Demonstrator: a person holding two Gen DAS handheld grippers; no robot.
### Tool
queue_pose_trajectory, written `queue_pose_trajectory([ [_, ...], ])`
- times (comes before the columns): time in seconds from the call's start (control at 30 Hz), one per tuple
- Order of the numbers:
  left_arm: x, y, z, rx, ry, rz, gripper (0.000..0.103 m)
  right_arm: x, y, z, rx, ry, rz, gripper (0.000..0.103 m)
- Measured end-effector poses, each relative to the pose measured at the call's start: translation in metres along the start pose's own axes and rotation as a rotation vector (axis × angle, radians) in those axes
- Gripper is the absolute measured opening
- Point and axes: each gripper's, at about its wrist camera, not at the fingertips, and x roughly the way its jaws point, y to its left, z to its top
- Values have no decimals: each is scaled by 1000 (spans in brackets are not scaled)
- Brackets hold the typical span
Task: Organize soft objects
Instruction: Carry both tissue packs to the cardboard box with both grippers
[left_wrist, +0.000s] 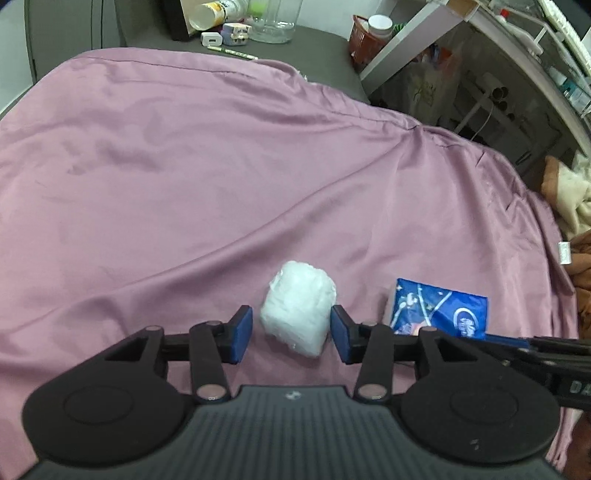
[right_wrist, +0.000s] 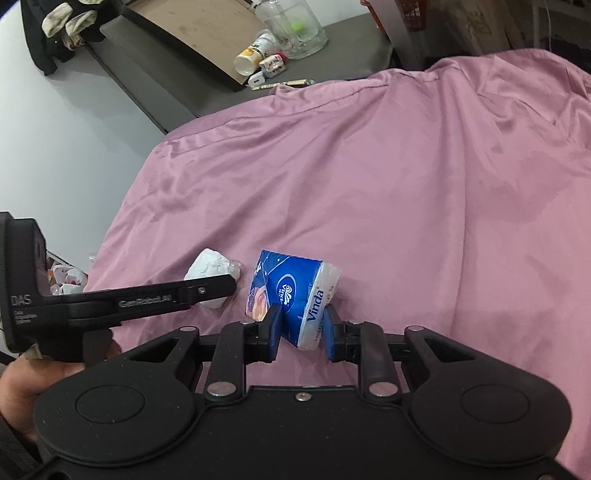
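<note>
Two soft packs on the pink sheet, one between each pair of my jaws.

The pink sheet (left_wrist: 221, 166) covered nearly everything under me, wrinkled, with a grey surface (left_wrist: 317, 40) beyond its far edge carrying a glass jar (left_wrist: 275, 18) and a tipped paper cup (left_wrist: 208, 14). My right gripper (right_wrist: 301, 326) had its blue pads pressed against both sides of the blue Vinda tissue roll (right_wrist: 291, 291), clenched on its near end as it lay on the sheet. My left gripper (left_wrist: 291, 334) stood released, jaws spread wide around the white plastic-wrapped bundle (left_wrist: 297, 308); the right pad looked just touching it, the left pad apart from it. The bundle sat on the sheet just beside the roll, to its left.
</note>
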Motion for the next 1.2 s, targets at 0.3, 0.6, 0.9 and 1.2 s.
queue_pose_trajectory([
  [0.3,-20,-3,4,2,-8,3,36,-11,6,6,19,-18,20,23],
  [0.6,-85,9,-11,12,-51,34,36,-29,39,2,-9,-48,47,23],
  [0.9,-158,27,-28,15,-117,66,36,-64,87,-12,-82,-79,57,23],
  [1.2,-221,56,-56,-12,-187,92,36,-89,141,-25,-153,-122,89,23],
])
